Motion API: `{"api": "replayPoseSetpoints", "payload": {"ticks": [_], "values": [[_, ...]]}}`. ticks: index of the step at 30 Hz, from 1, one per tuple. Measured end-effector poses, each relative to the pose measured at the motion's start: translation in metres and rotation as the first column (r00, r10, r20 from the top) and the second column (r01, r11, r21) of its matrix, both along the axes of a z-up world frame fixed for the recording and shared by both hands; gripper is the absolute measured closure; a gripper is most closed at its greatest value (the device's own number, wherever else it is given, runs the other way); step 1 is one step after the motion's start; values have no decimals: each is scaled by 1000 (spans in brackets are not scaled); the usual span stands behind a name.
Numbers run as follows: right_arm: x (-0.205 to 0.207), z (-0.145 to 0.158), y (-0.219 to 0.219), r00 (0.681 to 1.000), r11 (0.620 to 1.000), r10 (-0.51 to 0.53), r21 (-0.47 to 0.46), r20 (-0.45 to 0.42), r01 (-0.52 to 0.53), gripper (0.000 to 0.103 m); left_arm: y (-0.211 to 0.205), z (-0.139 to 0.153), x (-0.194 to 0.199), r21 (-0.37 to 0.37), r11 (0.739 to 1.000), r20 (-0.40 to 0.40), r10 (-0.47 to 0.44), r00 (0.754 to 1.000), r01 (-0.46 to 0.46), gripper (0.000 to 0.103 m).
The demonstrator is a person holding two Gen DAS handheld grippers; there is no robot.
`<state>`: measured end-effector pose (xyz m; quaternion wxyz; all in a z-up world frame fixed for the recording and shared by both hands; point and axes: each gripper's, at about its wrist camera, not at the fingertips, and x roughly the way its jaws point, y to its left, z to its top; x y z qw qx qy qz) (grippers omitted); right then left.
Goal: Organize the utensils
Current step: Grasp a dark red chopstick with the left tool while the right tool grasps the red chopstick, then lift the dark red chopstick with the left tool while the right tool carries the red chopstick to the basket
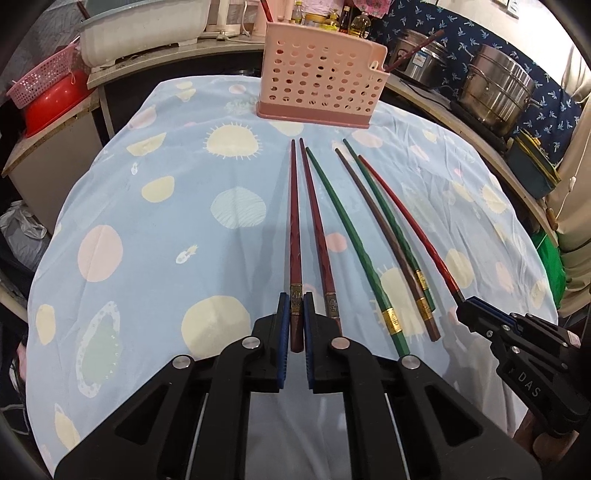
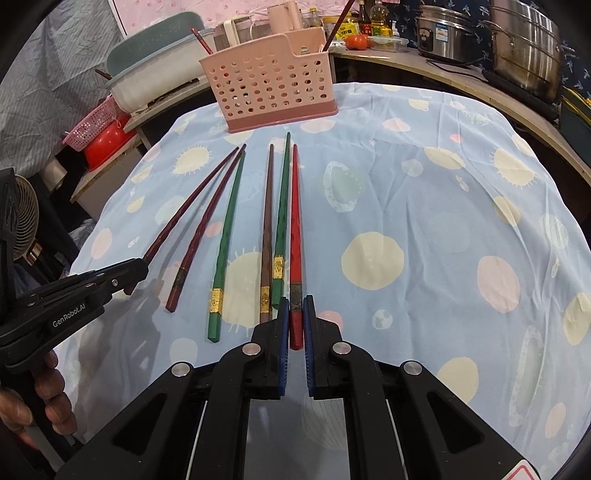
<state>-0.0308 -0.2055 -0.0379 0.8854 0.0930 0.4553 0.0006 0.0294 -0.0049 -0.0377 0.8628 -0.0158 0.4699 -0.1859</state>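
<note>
Several chopsticks lie side by side on the blue patterned tablecloth (image 1: 147,229), tips toward a pink perforated utensil basket (image 1: 321,77) at the far edge. My left gripper (image 1: 296,306) is shut on the thick end of the leftmost dark red chopstick (image 1: 294,221). My right gripper (image 2: 296,308) is shut on the thick end of the bright red chopstick (image 2: 294,221) at the right of the row. Between them lie a second dark red chopstick (image 1: 317,221), two green ones (image 1: 343,229) (image 2: 282,206) and a brown one (image 2: 266,221). The basket (image 2: 269,85) holds two chopsticks upright.
Steel pots (image 1: 495,88) and bottles stand on the counter behind and to the right. A white tub (image 1: 144,29), a pink basket and a red bowl (image 1: 55,99) are at the back left. A small fan (image 2: 22,225) stands left of the table.
</note>
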Motion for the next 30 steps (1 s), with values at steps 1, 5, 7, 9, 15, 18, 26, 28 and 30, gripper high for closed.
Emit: {"api": "replayPoseSetpoints", "payload": {"ticks": [1, 5, 7, 9, 15, 18, 26, 28, 30], "values": [[-1, 3, -1, 1000, 1000, -2, 3, 6, 2, 96, 1, 3, -1, -1, 1000, 4, 2, 1000, -2, 96], [-3, 15, -4, 999, 1000, -12, 15, 32, 12, 96, 3, 14, -3, -8, 1000, 22, 6, 1000, -6, 96], [-3, 22, -7, 999, 1000, -18, 23, 46, 17, 96, 4, 20, -4, -8, 1000, 34, 7, 999, -7, 96], [-4, 30, -9, 998, 999, -24, 30, 64, 22, 96, 6, 25, -3, -12, 1000, 43, 7, 999, -7, 96], [-5, 55, -14, 993, 998, -34, 50, 116, 28, 96, 10, 44, -3, -29, 1000, 73, 13, 997, -11, 96], [-4, 70, -19, 988, 997, -41, 65, 148, 31, 96, 13, 55, -2, -42, 999, 93, 19, 995, -15, 96], [2, 101, -30, 975, 996, -54, 74, 215, 38, 96, 16, 84, 4, -52, 999, 148, 23, 989, -16, 96], [4, 109, -32, 972, 997, -55, 73, 229, 39, 96, 16, 92, 6, -55, 998, 161, 25, 987, -16, 96], [8, 117, -35, 968, 996, -55, 76, 245, 37, 96, 16, 101, 10, -56, 998, 175, 23, 984, -14, 96]]}}
